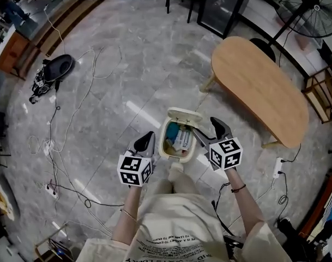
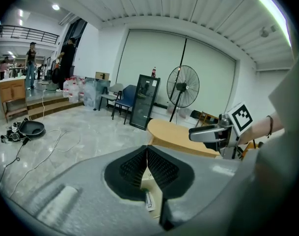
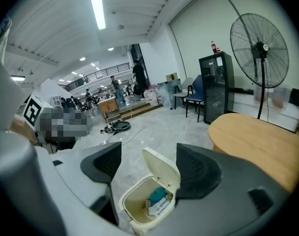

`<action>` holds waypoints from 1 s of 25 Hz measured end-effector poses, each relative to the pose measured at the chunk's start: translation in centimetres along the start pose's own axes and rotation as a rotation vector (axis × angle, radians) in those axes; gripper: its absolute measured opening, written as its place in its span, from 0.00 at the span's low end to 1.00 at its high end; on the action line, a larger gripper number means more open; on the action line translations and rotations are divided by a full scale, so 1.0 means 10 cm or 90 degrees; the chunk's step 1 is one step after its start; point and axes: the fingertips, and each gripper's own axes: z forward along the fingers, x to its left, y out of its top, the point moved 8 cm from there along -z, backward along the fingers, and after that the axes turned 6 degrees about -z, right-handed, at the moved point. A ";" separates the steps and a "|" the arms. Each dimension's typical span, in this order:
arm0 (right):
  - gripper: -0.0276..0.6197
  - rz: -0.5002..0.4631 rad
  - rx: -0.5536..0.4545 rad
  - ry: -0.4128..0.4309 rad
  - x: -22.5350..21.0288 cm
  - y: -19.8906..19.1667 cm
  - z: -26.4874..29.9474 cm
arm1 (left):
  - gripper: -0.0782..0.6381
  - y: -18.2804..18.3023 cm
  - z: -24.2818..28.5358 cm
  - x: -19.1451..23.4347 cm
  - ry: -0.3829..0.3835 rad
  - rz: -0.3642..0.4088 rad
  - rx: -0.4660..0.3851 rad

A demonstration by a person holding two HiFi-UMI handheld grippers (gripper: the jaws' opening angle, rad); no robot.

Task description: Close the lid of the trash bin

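Observation:
A cream trash bin (image 1: 175,148) stands on the floor just in front of the person's legs, its lid (image 1: 183,115) tipped up and back. Inside lie a teal item and some paper packaging (image 3: 158,200). My left gripper (image 1: 146,139) hovers at the bin's left side with its jaws shut and nothing between them (image 2: 147,151). My right gripper (image 1: 218,125) hangs at the bin's right side, open. In the right gripper view the bin (image 3: 134,208) and its raised lid (image 3: 161,168) show between the spread jaws, apart from them.
A light wooden oval table (image 1: 258,86) stands close to the bin's right. Loose cables (image 1: 62,146) trail over the marble floor at left, near a black device (image 1: 59,67). A power strip (image 1: 277,167) lies right of the person. A standing fan (image 1: 307,4) is behind the table.

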 end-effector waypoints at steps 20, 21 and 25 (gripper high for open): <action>0.56 -0.240 0.171 -0.015 -0.21 -0.43 1.12 | 0.14 -0.62 0.76 0.48 -0.032 -0.063 0.136; 0.56 -0.261 0.181 -0.014 -0.21 -0.45 1.15 | 0.14 -0.64 0.78 0.49 -0.037 -0.064 0.140; 0.56 -0.340 0.210 -0.010 -0.17 -0.50 1.23 | 0.14 -0.71 0.85 0.50 -0.053 -0.065 0.150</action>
